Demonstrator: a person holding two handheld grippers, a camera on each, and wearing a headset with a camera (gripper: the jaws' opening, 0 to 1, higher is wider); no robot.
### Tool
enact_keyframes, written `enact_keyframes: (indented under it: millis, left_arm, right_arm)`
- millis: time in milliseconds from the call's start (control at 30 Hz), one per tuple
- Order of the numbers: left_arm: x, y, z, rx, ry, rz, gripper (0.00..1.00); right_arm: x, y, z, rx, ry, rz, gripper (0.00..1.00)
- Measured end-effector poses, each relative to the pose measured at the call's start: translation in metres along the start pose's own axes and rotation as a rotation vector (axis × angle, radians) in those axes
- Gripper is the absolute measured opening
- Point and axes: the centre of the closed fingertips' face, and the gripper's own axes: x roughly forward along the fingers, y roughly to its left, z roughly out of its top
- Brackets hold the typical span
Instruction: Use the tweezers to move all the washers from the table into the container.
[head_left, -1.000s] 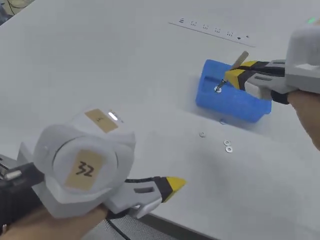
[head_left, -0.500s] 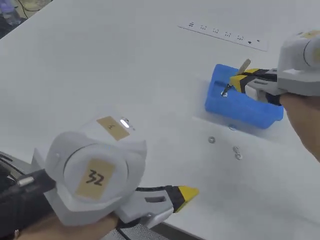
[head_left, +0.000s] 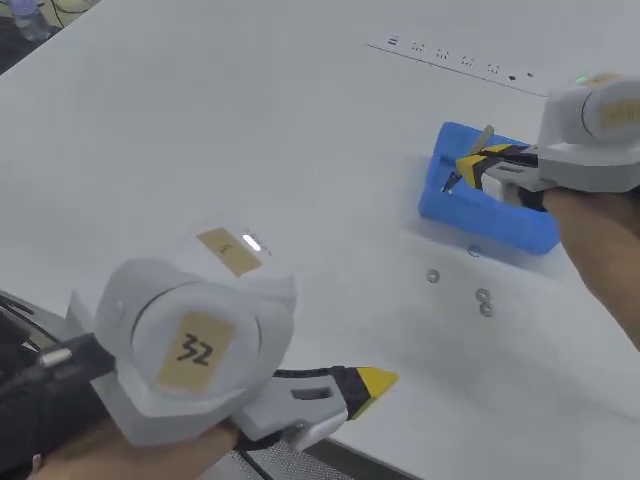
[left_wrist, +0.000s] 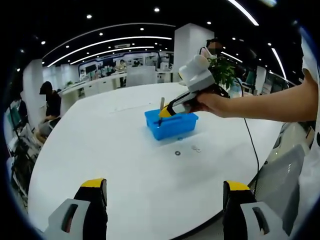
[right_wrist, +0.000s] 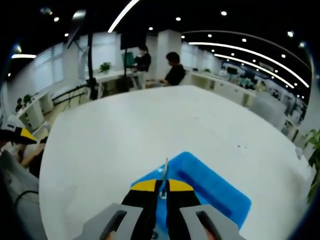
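Blue plastic is the first thing we notice: the container (head_left: 490, 215) sits on the white table (head_left: 250, 130), far from us and toward the right in the head view. Our right gripper (head_left: 455, 178) hangs over the container's near left corner, its yellow-tipped jaws pinched together on the tweezers (head_left: 448, 185). The tweezers' thin dark tips point down into the container, while a tan end sticks up behind the jaws. In the right gripper view the two jaws stand almost touching, with the metal tweezers clamped between them above the blue interior. We cannot tell whether the tips carry anything. Three washers (head_left: 483, 296) lie on the bare table just in front of the container: one alone to the left, and two touching each other a little to the right. A further small ring lies close to the container's front wall, though we cannot make out what it is. Our left gripper (left_wrist: 162, 195) is held low at the near edge of the table, well apart from the container and the washers. Its jaws are spread wide with nothing between them
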Motion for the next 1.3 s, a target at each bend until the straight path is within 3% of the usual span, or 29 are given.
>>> enact_keyframes:
  millis: [400, 700, 967, 1167, 1300]
  left_arm:
    - [-0.001, 0.001, 0.000, 0.008, 0.009, 0.008, 0.99]
    - [-0.001, -0.001, 0.000, 0.017, 0.008, 0.009, 0.99]
    - [-0.003, -0.005, 0.000, 0.022, 0.007, 0.002, 0.99]
    - [-0.003, -0.006, -0.001, 0.031, 0.014, 0.000, 0.99]
    - [-0.001, -0.007, -0.005, 0.030, 0.032, -0.006, 0.99]
  right_arm:
    - [-0.003, 0.000, -0.003, 0.021, -0.001, 0.008, 0.02]
    - [-0.035, -0.001, 0.016, 0.034, -0.071, 0.000, 0.02]
    - [-0.064, 0.009, 0.028, 0.039, -0.139, 0.003, 0.03]
    - [-0.076, 0.019, 0.027, 0.034, -0.165, 0.009, 0.03]
    - [-0.078, 0.029, 0.015, 0.058, -0.155, 0.025, 0.03]
